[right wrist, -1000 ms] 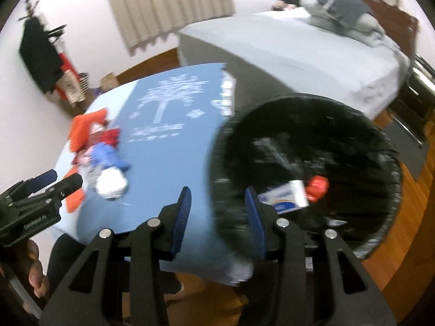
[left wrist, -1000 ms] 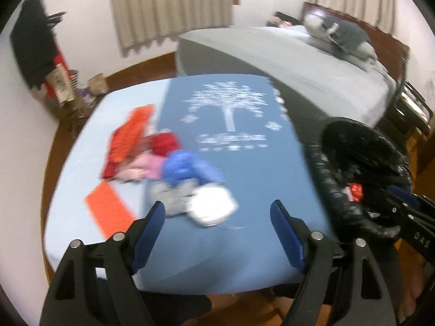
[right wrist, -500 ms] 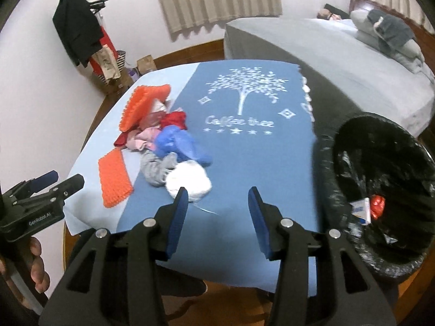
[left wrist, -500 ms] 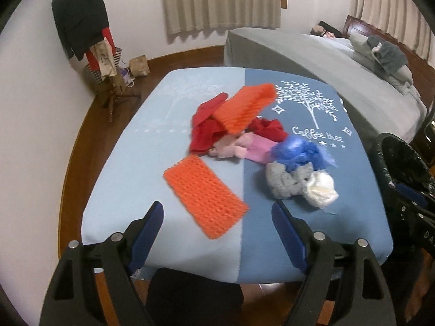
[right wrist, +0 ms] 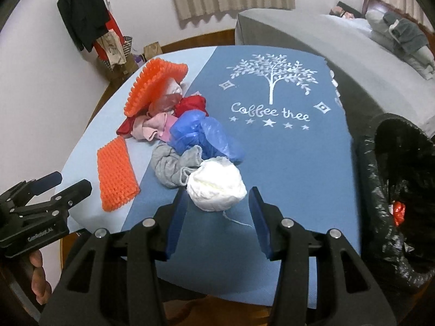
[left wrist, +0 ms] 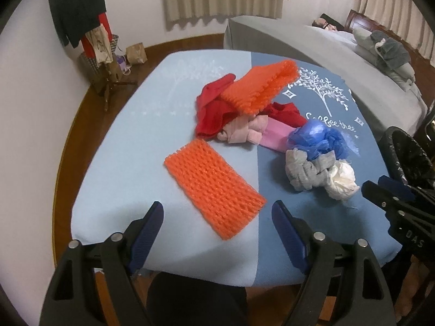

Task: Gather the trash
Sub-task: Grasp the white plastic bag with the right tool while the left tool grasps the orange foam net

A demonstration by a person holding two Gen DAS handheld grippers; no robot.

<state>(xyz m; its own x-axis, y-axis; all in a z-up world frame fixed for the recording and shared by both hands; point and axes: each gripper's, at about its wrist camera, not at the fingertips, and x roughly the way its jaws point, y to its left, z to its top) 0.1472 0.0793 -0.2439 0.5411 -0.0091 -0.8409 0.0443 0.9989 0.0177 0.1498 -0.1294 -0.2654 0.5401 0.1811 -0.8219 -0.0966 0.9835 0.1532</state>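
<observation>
A heap of trash lies on the blue table (left wrist: 114, 163) (right wrist: 285, 163). It holds a flat orange foam net (left wrist: 213, 191) (right wrist: 115, 172), a second orange net (left wrist: 261, 85) (right wrist: 155, 84), red and pink cloths (left wrist: 214, 111), a blue plastic bag (left wrist: 316, 137) (right wrist: 204, 133), a grey rag (left wrist: 304, 171) (right wrist: 171, 167) and a white crumpled wad (left wrist: 341, 182) (right wrist: 217, 183). My left gripper (left wrist: 217, 212) stands open just short of the flat net. My right gripper (right wrist: 217, 198) hangs open, its fingertips flanking the near side of the white wad without pressing it.
A black-lined trash bin (right wrist: 394, 190) (left wrist: 407, 152) stands beside the table's right edge, with a red scrap inside. A grey bed (left wrist: 312, 46) lies behind the table. A coat stand (left wrist: 81, 13) with bags occupies the far left corner. A hand (right wrist: 38, 279) holds the left gripper.
Both views have swung left from the bin to the trash heap. The right gripper has come down close to the white wad; the left now faces the flat orange net.
</observation>
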